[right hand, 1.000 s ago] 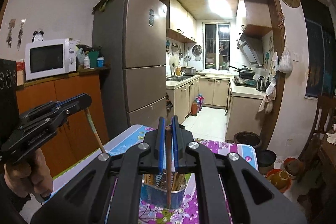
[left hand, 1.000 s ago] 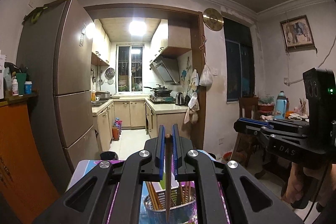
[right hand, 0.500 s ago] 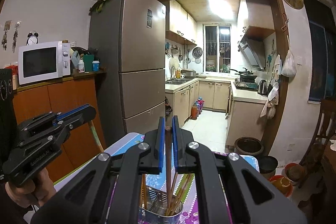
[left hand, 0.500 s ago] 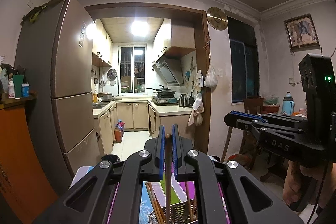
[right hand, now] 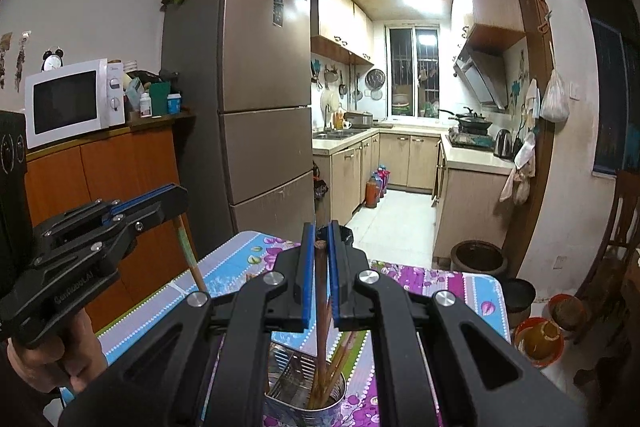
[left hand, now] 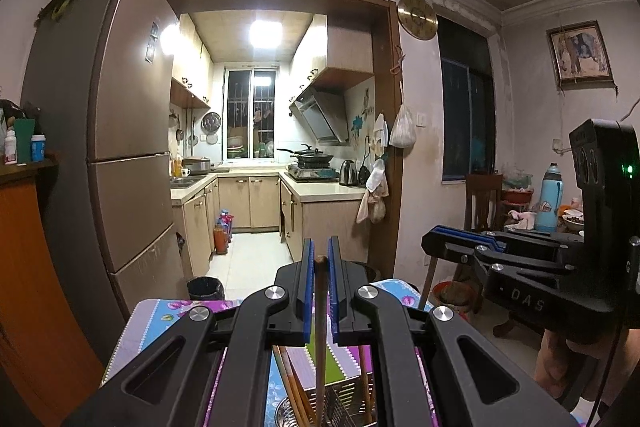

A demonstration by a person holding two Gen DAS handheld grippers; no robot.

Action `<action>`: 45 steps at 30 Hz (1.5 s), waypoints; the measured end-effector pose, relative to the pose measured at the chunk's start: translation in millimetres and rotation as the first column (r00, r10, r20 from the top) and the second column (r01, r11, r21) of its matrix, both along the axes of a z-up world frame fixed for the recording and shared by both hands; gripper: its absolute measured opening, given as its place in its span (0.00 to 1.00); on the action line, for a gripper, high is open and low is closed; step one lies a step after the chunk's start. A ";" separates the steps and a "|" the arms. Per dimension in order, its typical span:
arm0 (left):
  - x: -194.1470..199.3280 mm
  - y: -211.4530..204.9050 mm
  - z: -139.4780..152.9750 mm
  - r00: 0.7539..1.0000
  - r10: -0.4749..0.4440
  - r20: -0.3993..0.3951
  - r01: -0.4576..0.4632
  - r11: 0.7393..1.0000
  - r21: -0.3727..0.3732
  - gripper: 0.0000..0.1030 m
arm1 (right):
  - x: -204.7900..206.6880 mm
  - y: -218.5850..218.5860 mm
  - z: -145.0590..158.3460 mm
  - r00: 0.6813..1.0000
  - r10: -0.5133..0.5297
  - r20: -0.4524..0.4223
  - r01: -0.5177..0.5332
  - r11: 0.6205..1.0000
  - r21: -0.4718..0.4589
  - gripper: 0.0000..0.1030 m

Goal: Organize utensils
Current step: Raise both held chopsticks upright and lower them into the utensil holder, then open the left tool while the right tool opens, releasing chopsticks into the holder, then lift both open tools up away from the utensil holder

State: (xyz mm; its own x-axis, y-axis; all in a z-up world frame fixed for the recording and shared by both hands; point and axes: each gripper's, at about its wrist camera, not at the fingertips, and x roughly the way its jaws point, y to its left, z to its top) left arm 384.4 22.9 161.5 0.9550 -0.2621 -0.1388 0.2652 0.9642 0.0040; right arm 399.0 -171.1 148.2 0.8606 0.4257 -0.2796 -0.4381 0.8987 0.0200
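With both grippers clenched on one chopstick each, left gripper (left hand: 318, 261) and right gripper (right hand: 319, 247) hover over the metal holder (right hand: 304, 393) at 6 o'clock; next: lower tips in, release.

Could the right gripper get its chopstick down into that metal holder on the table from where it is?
Probably yes. The right gripper holds its chopstick upright over the metal holder, its tip already among the chopsticks there, and nothing stands between them.
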 end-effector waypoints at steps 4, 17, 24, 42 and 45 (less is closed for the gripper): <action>6.6 1.7 -1.0 1.000 0.004 -0.003 -0.004 1.000 -0.005 0.08 | 5.5 0.7 -6.0 1.000 0.000 -0.013 0.000 1.000 0.001 0.05; 35.3 0.2 -20.3 0.998 0.026 -0.062 -0.026 1.000 0.011 0.08 | 30.5 6.2 -28.0 0.997 0.006 -0.073 -0.007 1.000 -0.015 0.05; 50.1 8.7 -25.8 0.994 0.078 -0.081 -0.077 0.997 0.014 0.37 | 37.8 -1.3 -36.0 0.997 -0.022 -0.074 0.022 1.000 -0.001 0.40; 12.0 16.9 -41.9 0.988 0.148 -0.039 -0.147 0.989 0.018 0.67 | -2.9 -16.0 -46.6 0.998 -0.058 0.020 0.057 0.998 0.033 0.91; -6.8 20.3 -45.2 0.987 0.160 -0.013 -0.160 0.987 0.007 0.68 | -16.4 -14.6 -48.2 0.997 -0.065 0.045 0.064 0.998 0.030 0.91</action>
